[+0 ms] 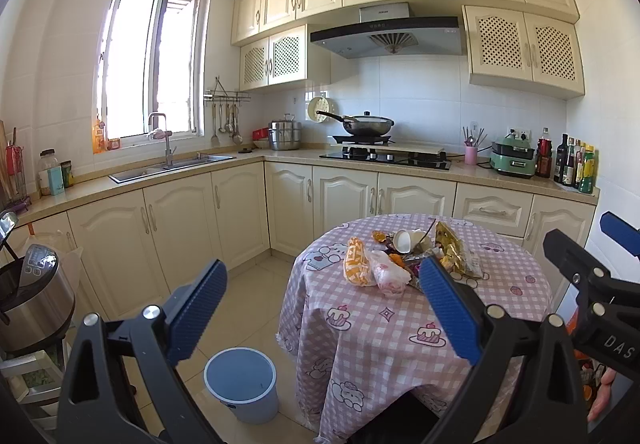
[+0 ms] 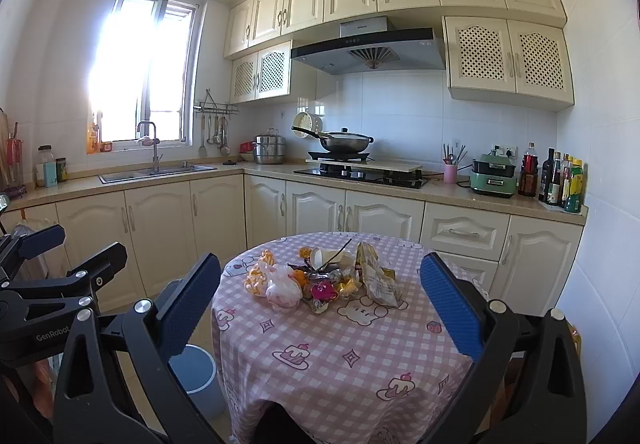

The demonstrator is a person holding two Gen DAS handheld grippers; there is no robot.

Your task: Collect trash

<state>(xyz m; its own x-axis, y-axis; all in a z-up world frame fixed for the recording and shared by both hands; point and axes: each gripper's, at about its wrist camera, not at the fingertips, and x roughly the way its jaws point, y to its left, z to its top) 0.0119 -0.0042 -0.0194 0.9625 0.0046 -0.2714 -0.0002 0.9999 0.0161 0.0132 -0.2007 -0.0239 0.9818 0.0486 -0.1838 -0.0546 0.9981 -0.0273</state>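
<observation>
A pile of trash (image 1: 416,258) lies on a round table with a pink checked cloth (image 1: 400,324): an orange and white wrapper (image 1: 356,262), a pink and white bag (image 1: 390,274), a white cup (image 1: 404,240) and a gold wrapper (image 1: 452,248). The pile also shows in the right wrist view (image 2: 324,278). A blue bin (image 1: 242,384) stands on the floor left of the table; it also shows in the right wrist view (image 2: 196,376). My left gripper (image 1: 324,308) is open and empty, short of the table. My right gripper (image 2: 320,308) is open and empty, short of the pile.
Cream kitchen cabinets (image 1: 240,216) line the back and left, with a sink (image 1: 172,168), a stove with a wok (image 1: 368,124) and bottles (image 1: 576,164) on the counter. A steel cooker (image 1: 32,296) stands at the left. Tiled floor (image 1: 256,284) lies between table and cabinets.
</observation>
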